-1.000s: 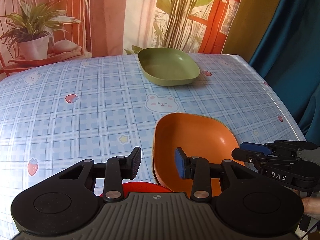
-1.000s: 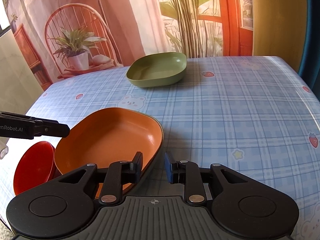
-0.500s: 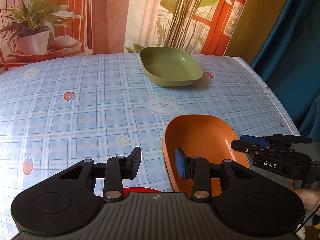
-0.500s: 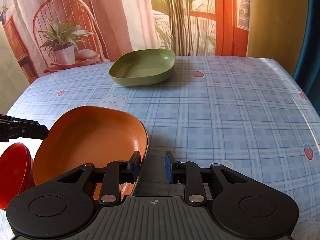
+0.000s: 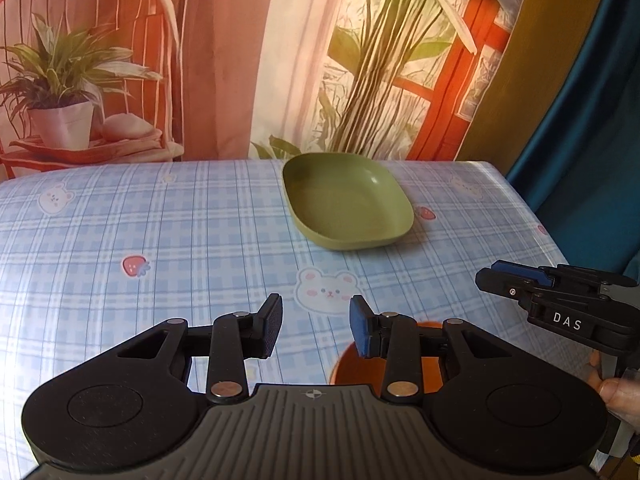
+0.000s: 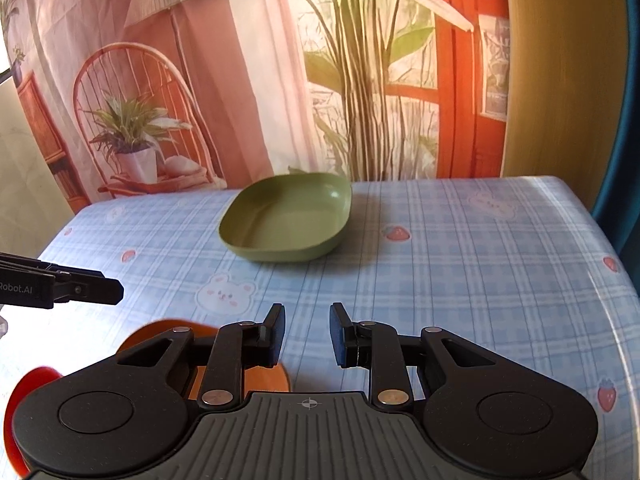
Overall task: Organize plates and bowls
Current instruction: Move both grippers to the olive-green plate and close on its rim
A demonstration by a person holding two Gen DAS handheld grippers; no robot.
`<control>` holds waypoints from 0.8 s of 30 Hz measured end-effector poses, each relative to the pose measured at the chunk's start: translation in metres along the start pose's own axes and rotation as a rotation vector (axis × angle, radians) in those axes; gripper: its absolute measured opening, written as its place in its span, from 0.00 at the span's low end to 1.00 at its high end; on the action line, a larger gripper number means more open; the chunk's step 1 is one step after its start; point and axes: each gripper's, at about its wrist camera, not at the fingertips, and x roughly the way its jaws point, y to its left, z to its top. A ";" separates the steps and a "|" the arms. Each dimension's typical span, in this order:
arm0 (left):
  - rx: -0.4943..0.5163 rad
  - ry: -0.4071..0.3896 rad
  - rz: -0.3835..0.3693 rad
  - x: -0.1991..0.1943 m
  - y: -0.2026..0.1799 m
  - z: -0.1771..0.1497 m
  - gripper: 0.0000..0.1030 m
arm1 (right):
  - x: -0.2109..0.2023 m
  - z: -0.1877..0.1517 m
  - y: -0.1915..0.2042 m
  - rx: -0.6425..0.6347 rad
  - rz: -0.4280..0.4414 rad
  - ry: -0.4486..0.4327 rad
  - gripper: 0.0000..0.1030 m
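Both the left claw (image 5: 316,330) and the right claw (image 6: 307,334) hang apart and empty, so reaching for the far green plate (image 5: 346,210) risks clipping the near orange plate (image 6: 262,380) largely hidden beneath them.

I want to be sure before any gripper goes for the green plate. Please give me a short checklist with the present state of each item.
1. Left gripper open and holding nothing: ok.
2. Right gripper open and holding nothing: ok.
3. Green plate flat on the table, upright, nothing in it: ok.
4. Tablecloth between both grippers and the green plate free of objects: ok.
5. Orange plate resting steady below the grippers: cannot tell, mostly hidden.
6. Red bowl position near the orange plate: cannot tell, only an edge shows.
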 end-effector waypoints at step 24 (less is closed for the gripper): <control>-0.113 0.051 0.059 0.140 0.022 0.060 0.29 | 0.146 0.054 -0.040 0.107 -0.013 0.047 0.23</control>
